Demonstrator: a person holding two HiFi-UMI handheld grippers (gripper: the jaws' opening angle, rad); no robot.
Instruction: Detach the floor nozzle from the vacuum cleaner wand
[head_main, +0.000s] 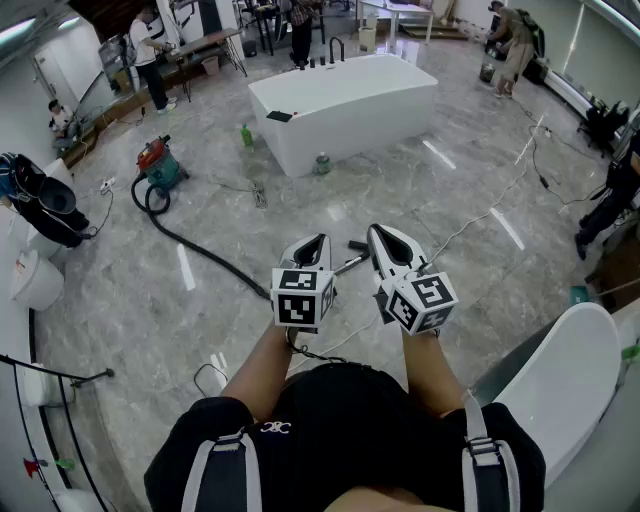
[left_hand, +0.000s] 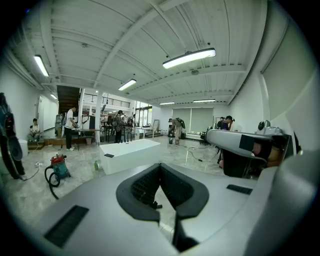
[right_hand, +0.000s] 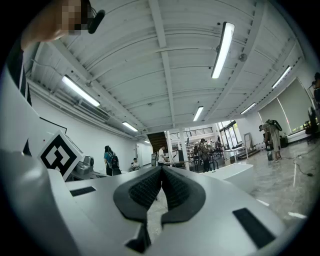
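The wand (head_main: 349, 264) lies on the grey marble floor (head_main: 450, 200), a slim pale rod showing in the head view in the gap between the two claws, with a small dark piece (head_main: 357, 244) just beyond it that may be the floor nozzle, though it is too small to tell. A black hose (head_main: 200, 250) snakes away from there across the floor to the red-and-teal vacuum cleaner (head_main: 157, 166), well off to the left. And the left claw (head_main: 320, 240) hangs above that spot, its black ribbed pads meeting at the tips in its own view (left_hand: 160, 165), nothing gripped between them. The right claw (head_main: 376, 231) sits just beside it, marker cube facing up, and its own view (right_hand: 162, 168) shows the pads pressed together at the tips as well, empty. Neither claw touches the wand. Further out stands a white bathtub (head_main: 345, 105), with a green bottle (head_main: 246, 135) at its left end and a small can (head_main: 323, 163) by its near side. People stand at a table (head_main: 205, 42) along the far wall.
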